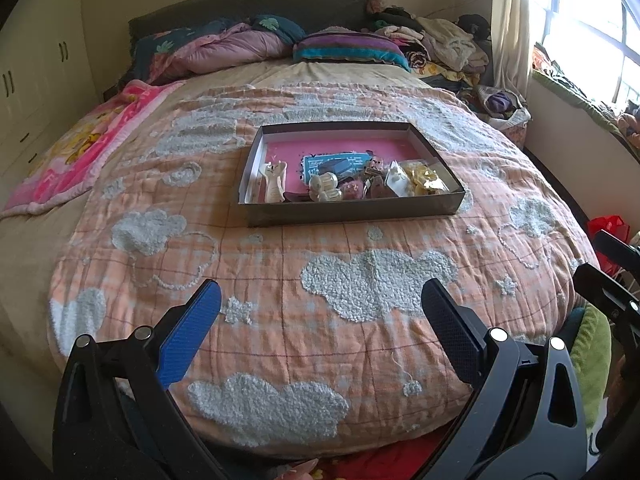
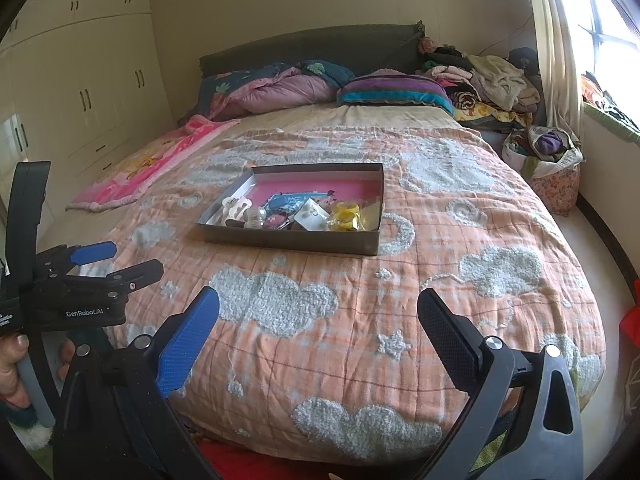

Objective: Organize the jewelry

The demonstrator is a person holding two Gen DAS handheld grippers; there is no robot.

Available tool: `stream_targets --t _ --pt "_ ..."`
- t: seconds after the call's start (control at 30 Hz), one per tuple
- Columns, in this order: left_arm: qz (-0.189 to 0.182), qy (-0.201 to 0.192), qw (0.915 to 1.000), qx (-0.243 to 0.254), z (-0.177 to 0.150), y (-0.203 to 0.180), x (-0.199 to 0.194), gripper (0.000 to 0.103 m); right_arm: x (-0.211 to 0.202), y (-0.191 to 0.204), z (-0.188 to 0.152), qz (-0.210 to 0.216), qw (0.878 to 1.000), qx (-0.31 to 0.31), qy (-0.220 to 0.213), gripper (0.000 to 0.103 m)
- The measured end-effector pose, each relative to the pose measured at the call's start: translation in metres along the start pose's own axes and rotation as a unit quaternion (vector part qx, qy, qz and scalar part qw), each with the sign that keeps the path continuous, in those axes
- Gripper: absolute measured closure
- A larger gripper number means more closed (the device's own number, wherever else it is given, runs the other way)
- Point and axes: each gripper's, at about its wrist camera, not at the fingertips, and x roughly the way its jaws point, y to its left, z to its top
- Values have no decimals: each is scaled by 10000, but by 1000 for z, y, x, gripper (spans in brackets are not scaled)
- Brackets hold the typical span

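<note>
Your left tongs (image 1: 320, 312) and right tongs (image 2: 318, 316) both stand wide apart and carry nothing, hovering over the near end of the bed (image 1: 360, 360), well short of the tray (image 1: 352, 210). The tray sits mid-quilt, and the jewelry (image 1: 344, 182) lies heaped along its near wall, with the yellow packet (image 1: 426, 178) at the window-side end.

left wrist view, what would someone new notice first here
The eye lands on the shallow grey box with a pink floor, sitting mid-bed on the peach cloud-patterned quilt, its near half heaped with jewelry and trinkets. Next come the two open fingers of the left hand-held gripper in the foreground, well short of the box and holding nothing. Behind, crumpled bedding and a pile of clothes crowd the headboard end.
</note>
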Motion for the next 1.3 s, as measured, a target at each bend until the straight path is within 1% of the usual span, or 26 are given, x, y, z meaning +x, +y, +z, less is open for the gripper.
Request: stream_targets --t 0.67,1.2,1.3 --pt "113 -17 9999 -30 3 1 -4 9 -3 0 -1 -3 10000 -27 -38 4" --pt "93 6 10000 -13 1 -2 -4 9 -8 2 -1 12 10000 -46 -44 4" --pt "147 -16 9999 19 0 -3 -3 9 -8 2 -1 7 10000 -46 -45 4"
